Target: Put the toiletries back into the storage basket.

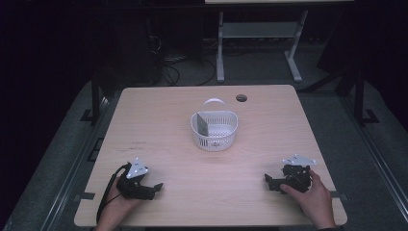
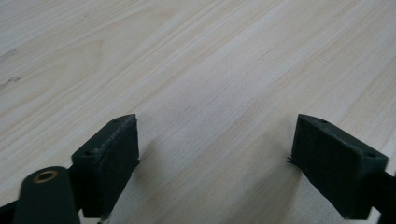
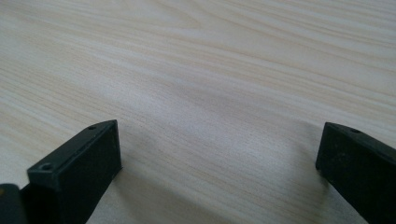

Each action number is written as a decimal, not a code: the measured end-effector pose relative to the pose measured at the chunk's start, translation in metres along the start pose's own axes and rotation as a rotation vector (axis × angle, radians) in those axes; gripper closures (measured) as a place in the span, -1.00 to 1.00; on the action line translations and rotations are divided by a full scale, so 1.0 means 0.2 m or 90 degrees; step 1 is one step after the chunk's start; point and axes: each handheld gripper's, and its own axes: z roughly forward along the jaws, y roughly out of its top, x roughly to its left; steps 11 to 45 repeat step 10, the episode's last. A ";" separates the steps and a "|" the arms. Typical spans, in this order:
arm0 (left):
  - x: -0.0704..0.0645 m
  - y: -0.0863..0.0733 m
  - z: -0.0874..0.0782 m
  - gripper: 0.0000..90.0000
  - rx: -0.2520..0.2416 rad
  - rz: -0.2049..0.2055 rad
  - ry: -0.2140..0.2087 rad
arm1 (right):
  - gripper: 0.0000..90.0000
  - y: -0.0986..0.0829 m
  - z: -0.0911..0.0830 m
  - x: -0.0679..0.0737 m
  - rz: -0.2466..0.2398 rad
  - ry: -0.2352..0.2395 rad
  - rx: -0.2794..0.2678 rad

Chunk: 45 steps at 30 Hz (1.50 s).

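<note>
A white slotted basket (image 1: 215,129) with a folded-back handle stands at the middle of the wooden table (image 1: 159,120), and a flat grey-green card (image 1: 200,124) leans inside its left wall. My left gripper (image 1: 155,187) rests low at the front left, held in a hand, jaws pointing right. In the left gripper view the left gripper (image 2: 217,154) is open over bare wood. My right gripper (image 1: 267,180) lies at the front right, jaws pointing left. The right gripper view has the right gripper (image 3: 219,163) open wide, nothing between its jaws. Both sit well short of the basket.
A round cable hole (image 1: 241,98) is in the table's far right part. A black cable (image 1: 107,192) trails from the left gripper over the front left edge. Beyond the table stand a desk frame (image 1: 260,33) and floor cables in a dark room.
</note>
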 end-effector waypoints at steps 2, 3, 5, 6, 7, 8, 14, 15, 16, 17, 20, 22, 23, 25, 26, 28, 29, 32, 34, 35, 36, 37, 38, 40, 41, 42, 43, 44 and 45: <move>0.00 0.00 0.00 -0.69 -0.006 -0.002 -0.003 | -1.00 0.00 0.00 0.00 0.000 0.000 0.000; 0.00 -0.01 0.00 -0.70 -0.012 -0.005 -0.007 | -1.00 0.00 0.00 0.00 0.000 0.000 0.000; 0.01 -0.02 0.01 -0.71 -0.022 -0.015 -0.019 | -1.00 0.00 0.00 0.00 0.000 0.000 0.000; 0.01 -0.02 0.01 -0.71 -0.022 -0.014 -0.020 | -1.00 0.00 0.00 0.00 0.000 0.000 0.000; 0.01 -0.02 0.01 -0.71 -0.022 -0.014 -0.020 | -1.00 0.00 0.00 0.00 0.000 0.000 0.000; 0.01 -0.02 0.01 -0.71 -0.022 -0.013 -0.020 | -1.00 0.00 0.00 0.00 0.000 0.000 0.000; 0.01 -0.02 0.01 -0.71 -0.022 -0.013 -0.020 | -1.00 0.00 0.00 0.00 0.000 0.000 0.000; 0.01 -0.02 0.01 -0.71 -0.022 -0.013 -0.020 | -1.00 0.00 0.00 0.00 0.000 0.000 0.000; 0.01 -0.02 0.01 -0.71 -0.022 -0.013 -0.020 | -1.00 0.00 0.00 0.00 0.000 0.000 0.000; 0.01 -0.02 0.01 -0.71 -0.022 -0.013 -0.020 | -1.00 0.00 0.00 0.00 0.000 0.000 0.000; 0.01 -0.02 0.01 -0.71 -0.022 -0.013 -0.020 | -1.00 0.00 0.00 0.00 0.000 0.000 0.000; 0.01 -0.02 0.01 -0.71 -0.022 -0.013 -0.020 | -1.00 0.00 0.00 0.00 0.000 0.000 0.000; 0.01 -0.02 0.01 -0.71 -0.022 -0.013 -0.020 | -1.00 0.00 0.00 0.00 0.000 0.000 0.000; 0.01 -0.02 0.01 -0.71 -0.022 -0.013 -0.020 | -1.00 0.00 0.00 0.00 0.000 0.000 0.000; 0.01 -0.02 0.01 -0.71 -0.022 -0.013 -0.020 | -1.00 0.00 0.00 0.00 0.000 0.000 0.000; 0.01 -0.02 0.01 -0.71 -0.022 -0.013 -0.020 | -1.00 0.00 0.00 0.00 0.000 0.000 0.000; 0.01 -0.02 0.01 -0.71 -0.022 -0.013 -0.020 | -1.00 0.00 0.00 0.00 0.000 0.000 0.000; 0.01 -0.02 0.01 -0.71 -0.022 -0.013 -0.020 | -1.00 0.00 0.00 0.00 0.000 0.000 0.000; 0.01 -0.02 0.01 -0.71 -0.022 -0.013 -0.020 | -1.00 0.00 0.00 0.00 0.000 0.000 0.000; 0.01 -0.02 0.01 -0.71 -0.022 -0.013 -0.020 | -1.00 0.00 0.00 0.00 0.000 0.000 0.000; 0.01 -0.02 0.01 -0.71 -0.022 -0.013 -0.020 | -1.00 0.00 0.00 0.00 0.000 0.000 0.000; 0.01 -0.02 0.01 -0.71 -0.022 -0.013 -0.020 | -1.00 0.00 0.00 0.00 0.000 0.000 0.000; 0.01 -0.02 0.01 -0.71 -0.022 -0.013 -0.020 | -1.00 0.00 0.00 0.00 0.000 0.000 0.000; 0.01 -0.02 0.01 -0.71 -0.022 -0.013 -0.020 | -1.00 0.00 0.00 0.00 0.000 0.000 0.000; 0.01 -0.02 0.01 -0.71 -0.022 -0.013 -0.020 | -1.00 0.00 0.00 0.00 0.000 0.000 0.000; 0.01 -0.02 0.01 -0.71 -0.022 -0.013 -0.020 | -1.00 0.00 0.00 0.00 0.000 0.000 0.000; 0.01 -0.02 0.01 -0.71 -0.022 -0.013 -0.020 | -1.00 0.00 0.00 0.00 0.000 0.000 0.000; 0.01 -0.02 0.01 -0.71 -0.022 -0.013 -0.020 | -1.00 0.00 0.00 0.00 0.000 0.000 0.000; 0.01 -0.02 0.01 -0.71 -0.022 -0.013 -0.020 | -1.00 0.00 0.00 0.00 0.000 0.000 0.000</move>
